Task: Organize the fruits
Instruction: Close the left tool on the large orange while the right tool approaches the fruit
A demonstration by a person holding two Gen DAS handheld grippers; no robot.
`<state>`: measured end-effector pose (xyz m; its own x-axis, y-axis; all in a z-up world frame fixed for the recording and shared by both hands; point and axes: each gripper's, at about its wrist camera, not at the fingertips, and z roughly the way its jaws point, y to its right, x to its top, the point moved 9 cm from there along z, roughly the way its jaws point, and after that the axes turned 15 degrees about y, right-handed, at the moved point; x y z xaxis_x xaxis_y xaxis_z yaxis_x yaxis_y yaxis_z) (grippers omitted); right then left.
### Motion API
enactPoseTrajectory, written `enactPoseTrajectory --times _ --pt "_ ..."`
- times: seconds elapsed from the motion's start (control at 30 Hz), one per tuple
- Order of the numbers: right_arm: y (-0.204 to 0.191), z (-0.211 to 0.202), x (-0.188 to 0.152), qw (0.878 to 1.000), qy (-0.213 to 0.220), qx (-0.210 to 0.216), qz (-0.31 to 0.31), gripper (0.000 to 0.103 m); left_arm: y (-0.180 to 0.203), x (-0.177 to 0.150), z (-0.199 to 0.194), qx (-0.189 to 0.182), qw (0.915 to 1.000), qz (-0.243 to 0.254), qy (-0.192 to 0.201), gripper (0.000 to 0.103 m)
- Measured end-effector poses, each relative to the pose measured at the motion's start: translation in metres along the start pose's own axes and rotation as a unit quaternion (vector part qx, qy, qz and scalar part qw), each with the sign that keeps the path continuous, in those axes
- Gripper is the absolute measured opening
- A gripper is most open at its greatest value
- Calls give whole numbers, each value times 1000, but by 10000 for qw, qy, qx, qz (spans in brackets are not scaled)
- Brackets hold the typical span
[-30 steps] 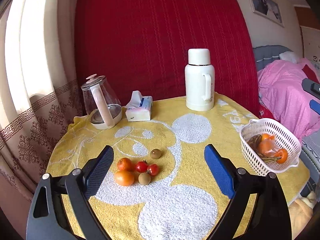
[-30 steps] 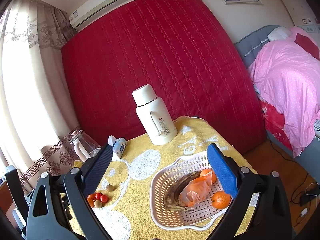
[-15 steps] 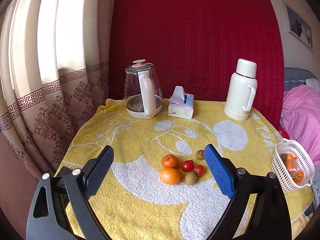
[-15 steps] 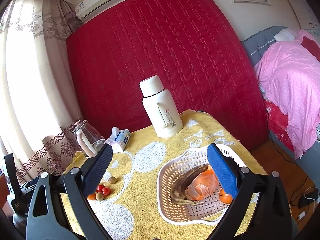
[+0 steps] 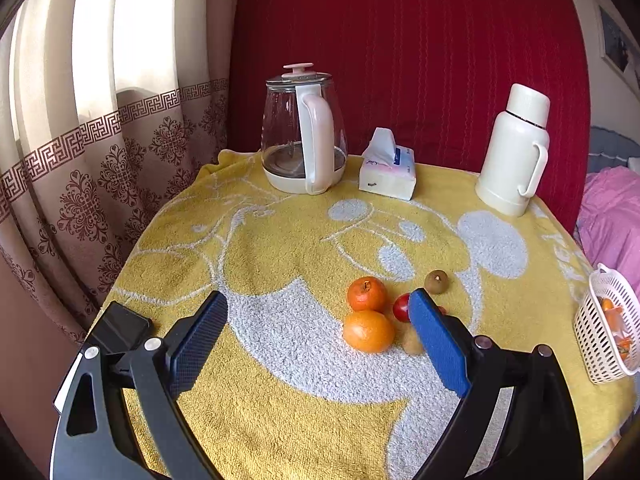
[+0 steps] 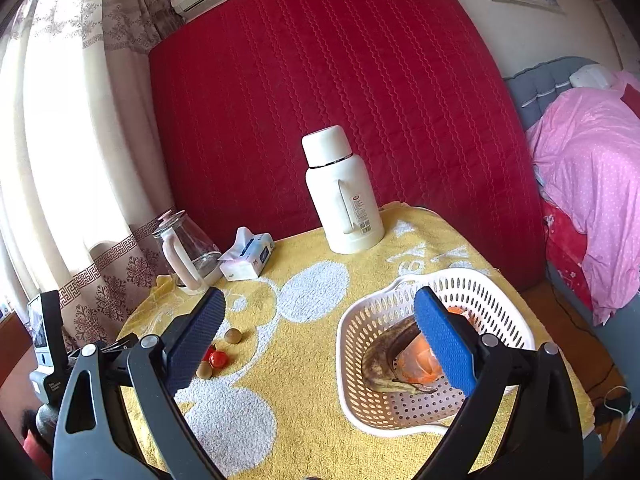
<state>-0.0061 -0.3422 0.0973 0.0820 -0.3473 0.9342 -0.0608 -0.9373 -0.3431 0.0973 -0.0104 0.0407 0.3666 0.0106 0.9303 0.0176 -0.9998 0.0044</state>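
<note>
Both tools are spread wide and hold nothing: the left tool (image 5: pixel 316 322) hovers by two round oranges (image 5: pixel 368 331) on the yellow-towelled counter (image 5: pixel 280 240), the right tool (image 6: pixel 320 316) above the white perforated plastic basket (image 6: pixel 496 320).

Yellow towel (image 5: pixel 280 240), white blotches; red quilted backdrop (image 5: pixel 400 60).

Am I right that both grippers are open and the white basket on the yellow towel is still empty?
Not quite: the white basket is not empty. The right wrist view shows a browned banana and orange fruit inside. Both the left gripper and right gripper are open.
</note>
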Motion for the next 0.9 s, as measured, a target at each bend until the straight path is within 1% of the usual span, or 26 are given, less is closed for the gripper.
enactPoseTrajectory --times 0.27,0.43,0.57,0.67,0.83,0.87,0.9 --pt "-14 9 -21 9994 -281 143 -139 97 6 -32 37 -22 9990 81 -434 91" --pt "-25 12 -35 9983 -462 263 -254 97 13 -45 54 -160 9977 136 -651 91" --pt "-35 16 -46 9966 -639 396 -349 97 19 -53 64 -269 9964 192 -777 91" --pt "-42 18 -55 9950 -771 490 -395 97 21 -56 69 -373 9958 143 -822 91" --pt "-52 21 -69 9924 -937 618 -497 97 27 -58 76 -683 9934 -34 -921 76" --pt "-54 21 -72 9919 -968 639 -522 97 29 -58 77 -728 9931 -54 -920 74" --pt "-55 21 -74 9913 -996 661 -545 97 31 -58 77 -774 9928 -66 -913 70"
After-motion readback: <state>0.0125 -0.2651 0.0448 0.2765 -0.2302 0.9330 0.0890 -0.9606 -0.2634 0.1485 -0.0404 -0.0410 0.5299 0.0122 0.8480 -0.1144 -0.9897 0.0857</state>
